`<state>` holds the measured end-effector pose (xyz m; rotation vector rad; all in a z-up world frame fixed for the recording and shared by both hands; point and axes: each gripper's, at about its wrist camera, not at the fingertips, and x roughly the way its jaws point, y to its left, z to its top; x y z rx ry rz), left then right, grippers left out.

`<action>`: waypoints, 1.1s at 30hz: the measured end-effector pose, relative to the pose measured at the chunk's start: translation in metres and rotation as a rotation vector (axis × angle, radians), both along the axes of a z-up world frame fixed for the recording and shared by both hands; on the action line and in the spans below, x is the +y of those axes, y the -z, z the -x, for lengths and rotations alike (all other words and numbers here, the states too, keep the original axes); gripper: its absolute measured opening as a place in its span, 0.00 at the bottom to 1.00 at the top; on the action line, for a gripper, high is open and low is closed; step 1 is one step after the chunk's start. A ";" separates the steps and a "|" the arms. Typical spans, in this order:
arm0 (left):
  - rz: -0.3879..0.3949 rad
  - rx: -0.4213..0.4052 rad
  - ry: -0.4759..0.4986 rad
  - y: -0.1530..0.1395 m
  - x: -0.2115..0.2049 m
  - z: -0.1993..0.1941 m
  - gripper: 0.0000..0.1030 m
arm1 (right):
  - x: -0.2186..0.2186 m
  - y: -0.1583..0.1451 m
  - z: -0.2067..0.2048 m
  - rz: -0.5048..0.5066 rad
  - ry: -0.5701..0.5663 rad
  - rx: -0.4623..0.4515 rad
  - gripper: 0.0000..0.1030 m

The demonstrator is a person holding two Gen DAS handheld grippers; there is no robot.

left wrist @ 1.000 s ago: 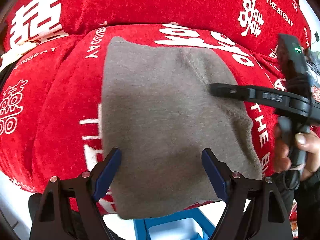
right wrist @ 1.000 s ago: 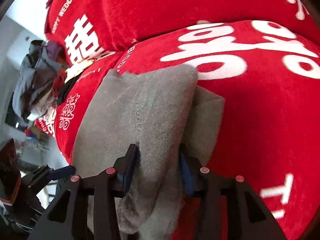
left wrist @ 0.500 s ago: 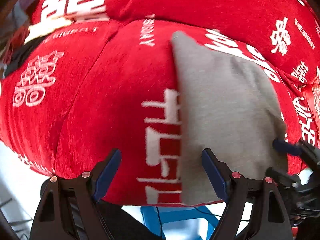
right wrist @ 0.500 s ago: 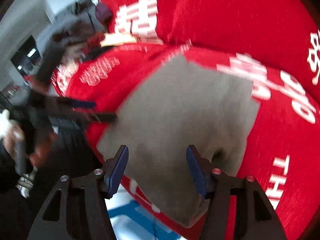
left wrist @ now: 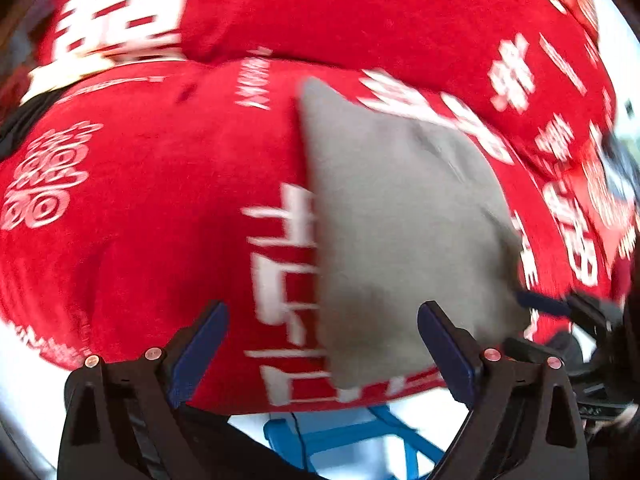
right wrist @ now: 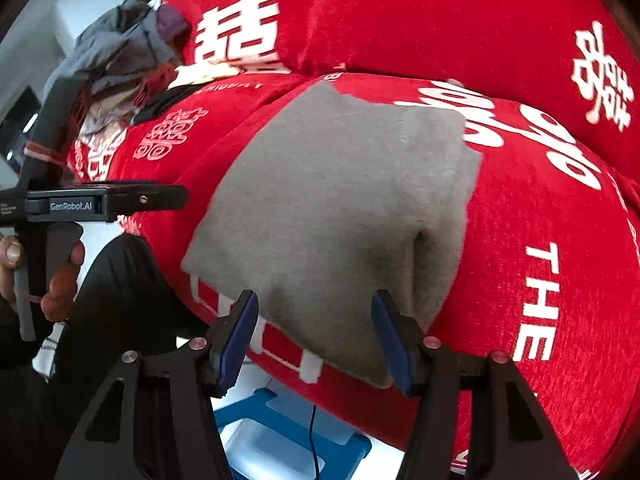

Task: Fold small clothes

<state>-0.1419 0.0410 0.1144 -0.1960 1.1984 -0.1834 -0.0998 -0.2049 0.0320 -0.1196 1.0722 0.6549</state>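
A folded grey garment (left wrist: 400,216) lies flat on the red sofa seat cushion (left wrist: 152,208), its near edge hanging slightly over the front. It also shows in the right wrist view (right wrist: 332,208), with a thicker fold along its right side. My left gripper (left wrist: 322,352) is open and empty, off the cloth's left edge, and shows from the side in the right wrist view (right wrist: 120,198). My right gripper (right wrist: 316,336) is open and empty at the cloth's near edge; its tip shows in the left wrist view (left wrist: 544,304).
The red cushions carry white lettering; a back cushion (right wrist: 400,12) rises behind the seat. A pile of grey and dark clothes (right wrist: 120,52) lies at the sofa's far left. A blue stool (right wrist: 288,436) stands on the floor below the seat edge.
My right gripper opened, let go of the grey cloth's folded edge and drew back. My left gripper swung left off the cloth, then drifted a little. The cloth lies folded.
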 end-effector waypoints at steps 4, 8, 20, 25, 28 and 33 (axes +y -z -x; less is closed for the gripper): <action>-0.135 0.119 0.039 0.042 -0.025 -0.007 0.93 | 0.004 0.020 -0.008 0.089 0.048 0.035 0.61; -0.004 0.126 0.008 0.032 -0.009 -0.003 0.93 | -0.011 0.018 -0.010 0.100 0.104 0.090 0.61; -0.098 0.103 -0.141 0.031 0.007 -0.124 0.93 | 0.038 0.003 -0.100 0.125 0.017 -0.035 0.66; -0.040 0.087 -0.157 0.025 0.012 -0.117 0.93 | 0.005 0.012 -0.113 0.009 0.111 0.034 0.65; -0.058 0.033 -0.191 0.010 0.022 -0.134 0.93 | -0.001 -0.009 -0.114 -0.021 0.143 0.010 0.66; -0.157 0.088 -0.175 0.020 0.011 -0.189 0.93 | 0.034 -0.012 -0.150 0.025 0.113 0.002 0.70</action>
